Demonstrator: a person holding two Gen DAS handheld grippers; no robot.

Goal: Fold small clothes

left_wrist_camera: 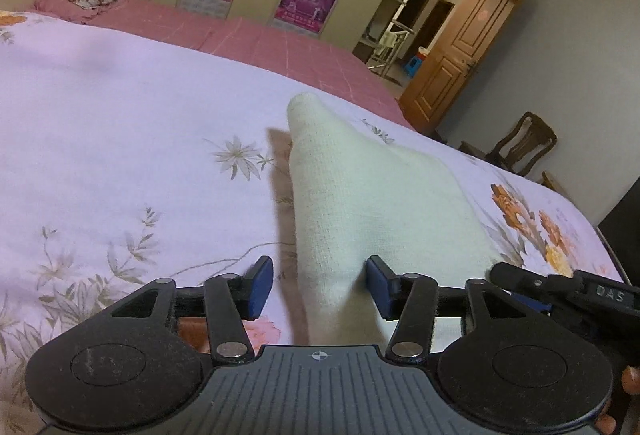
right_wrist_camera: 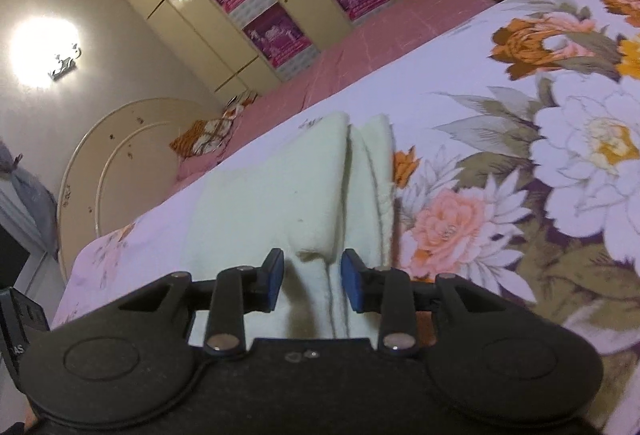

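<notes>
The folded cream garment (left_wrist_camera: pixel 372 195) lies on the floral bedspread (left_wrist_camera: pixel 120 115), running between the parted, seemingly non-gripping pads of the left gripper (left_wrist_camera: pixel 320 285) and the right gripper (right_wrist_camera: pixel 313 281), both released.

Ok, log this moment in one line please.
left gripper: open over cloth edge | right gripper: open | cream cloth: folded on floral bedspread

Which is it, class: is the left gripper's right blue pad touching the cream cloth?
Cannot tell. In the left wrist view the pad borders the cream cloth, but neither contact nor gap shows plainly.
</notes>
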